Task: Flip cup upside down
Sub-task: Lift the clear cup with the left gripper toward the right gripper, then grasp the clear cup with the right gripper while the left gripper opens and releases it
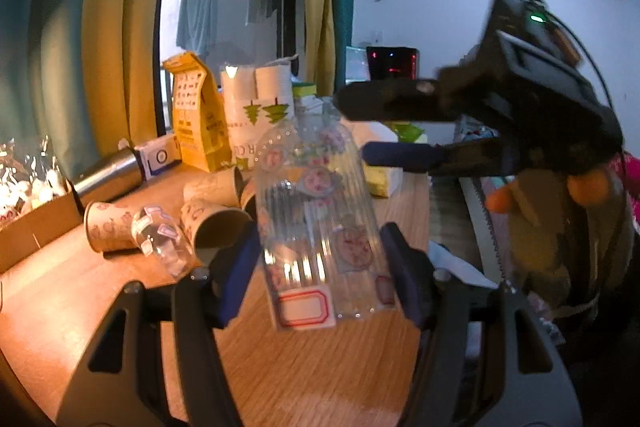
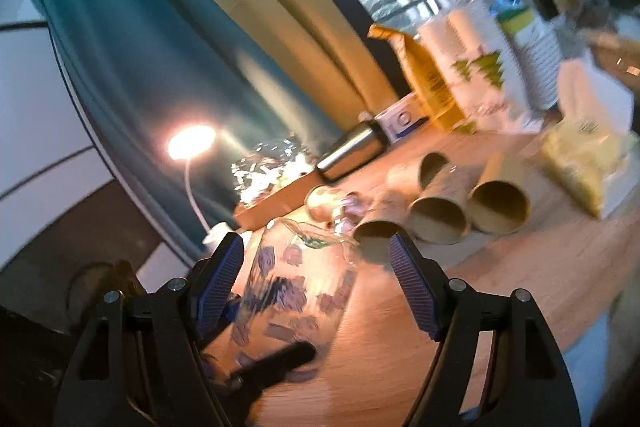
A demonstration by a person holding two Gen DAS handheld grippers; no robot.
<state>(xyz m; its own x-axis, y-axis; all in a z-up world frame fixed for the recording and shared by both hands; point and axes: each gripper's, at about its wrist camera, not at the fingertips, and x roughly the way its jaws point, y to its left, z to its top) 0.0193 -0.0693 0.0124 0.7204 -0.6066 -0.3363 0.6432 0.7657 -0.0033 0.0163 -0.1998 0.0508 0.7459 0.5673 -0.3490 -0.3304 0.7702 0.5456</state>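
Observation:
A clear ribbed plastic cup (image 1: 316, 219) with pink stickers is held above the wooden table (image 1: 320, 367), tilted. My left gripper (image 1: 320, 267) is shut on it, its blue pads (image 1: 240, 275) pressing both sides. My right gripper (image 1: 356, 127) comes in from the right at the cup's upper end, jaws open and apart from it. In the right wrist view the same cup (image 2: 296, 291) lies between the open fingers of my right gripper (image 2: 320, 287), with a left-gripper finger (image 2: 276, 363) below it.
Several paper cups (image 2: 436, 215) and a second clear cup (image 1: 160, 239) lie on their sides on the table. A steel flask (image 1: 108, 175), a cardboard box (image 1: 36, 223), a yellow bag (image 1: 196, 115), stacked cups (image 1: 256, 103) and a lit lamp (image 2: 192, 143) stand behind.

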